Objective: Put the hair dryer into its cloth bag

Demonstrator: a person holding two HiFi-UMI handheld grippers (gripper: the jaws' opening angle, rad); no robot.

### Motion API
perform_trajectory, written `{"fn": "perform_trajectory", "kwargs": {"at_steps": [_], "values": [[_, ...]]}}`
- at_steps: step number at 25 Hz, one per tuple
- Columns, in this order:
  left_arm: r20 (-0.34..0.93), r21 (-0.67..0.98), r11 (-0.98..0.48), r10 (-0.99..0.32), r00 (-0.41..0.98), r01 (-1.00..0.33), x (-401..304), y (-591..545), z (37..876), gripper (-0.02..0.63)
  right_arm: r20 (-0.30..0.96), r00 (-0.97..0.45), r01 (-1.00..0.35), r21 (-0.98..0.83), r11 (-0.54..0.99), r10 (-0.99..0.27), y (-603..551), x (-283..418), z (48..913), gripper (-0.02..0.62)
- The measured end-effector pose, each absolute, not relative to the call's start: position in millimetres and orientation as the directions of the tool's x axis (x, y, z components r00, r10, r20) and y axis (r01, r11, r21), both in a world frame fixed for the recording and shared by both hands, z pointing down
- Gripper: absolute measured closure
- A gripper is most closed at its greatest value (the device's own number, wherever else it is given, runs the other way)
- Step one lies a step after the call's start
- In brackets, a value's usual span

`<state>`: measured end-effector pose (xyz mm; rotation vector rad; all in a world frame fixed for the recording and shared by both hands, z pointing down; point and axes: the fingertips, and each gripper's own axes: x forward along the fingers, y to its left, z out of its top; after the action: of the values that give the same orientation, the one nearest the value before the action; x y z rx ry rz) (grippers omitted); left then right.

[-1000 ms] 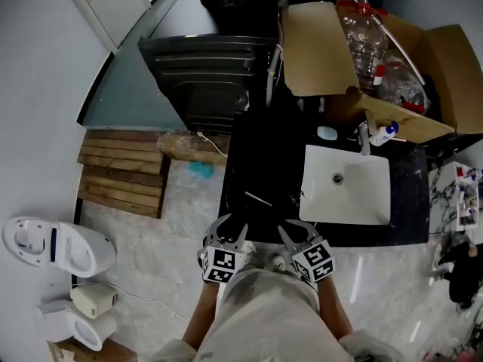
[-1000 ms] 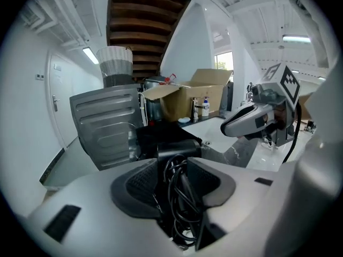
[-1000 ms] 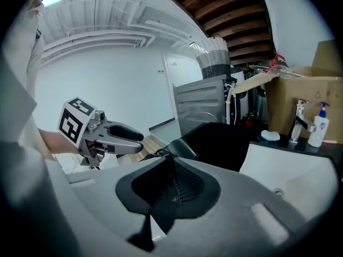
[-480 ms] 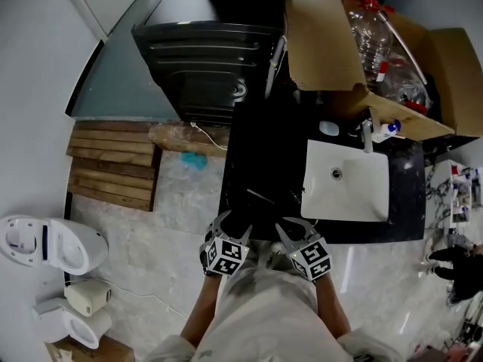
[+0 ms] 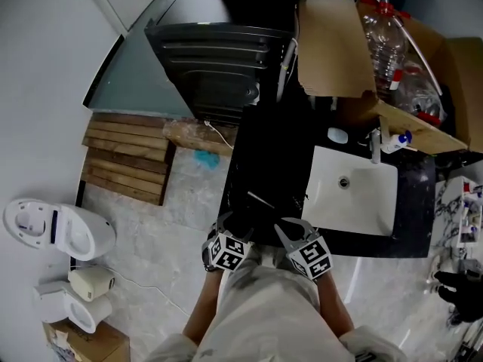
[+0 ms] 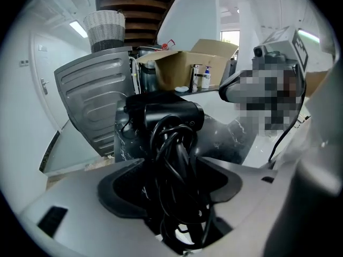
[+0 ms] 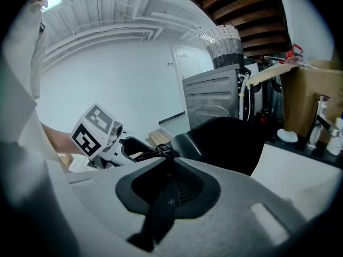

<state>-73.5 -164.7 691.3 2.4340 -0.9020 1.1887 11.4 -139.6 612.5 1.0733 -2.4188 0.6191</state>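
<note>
Forearms are tucked close in front of me, with the grippers side by side, aimed away from me and down. Grey two-jaw left gripper: jaws have just been opening and now stand wide, with the coiled cord of the black hair dryer between them. Grey two-jaw right gripper: jaws closed, pinching a strip of the black cloth bag.
</note>
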Motion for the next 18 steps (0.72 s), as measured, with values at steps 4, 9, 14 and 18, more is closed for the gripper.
{"fn": "perform_trajectory", "kwargs": {"at_steps": [4, 9, 14, 18], "values": [[0.806, -0.021, -0.735, -0.414, 0.424, -0.678, -71, -162, 703, 0.321, 0.536, -0.656, -0.718, -0.227, 0.659, -0.531, -140, 13, 615, 0.571], [0.824, -0.031, -0.716, -0.413, 0.388, -0.698, -69, -161, 711, 0.322, 0.543, -0.689, -0.670, -0.227, 0.707, -0.480, -139, 10, 622, 0.571], [0.818, -0.009, -0.718, -0.405, 0.408, -0.696, -66, -159, 710, 0.408, 0.540, -0.717, -0.629, -0.231, 0.742, -0.440, -139, 3, 621, 0.571], [0.809, -0.018, -0.718, -0.420, 0.412, -0.696, -66, -159, 708, 0.418, 0.540, -0.724, -0.614, -0.221, 0.758, -0.429, -139, 2, 621, 0.571]]}}
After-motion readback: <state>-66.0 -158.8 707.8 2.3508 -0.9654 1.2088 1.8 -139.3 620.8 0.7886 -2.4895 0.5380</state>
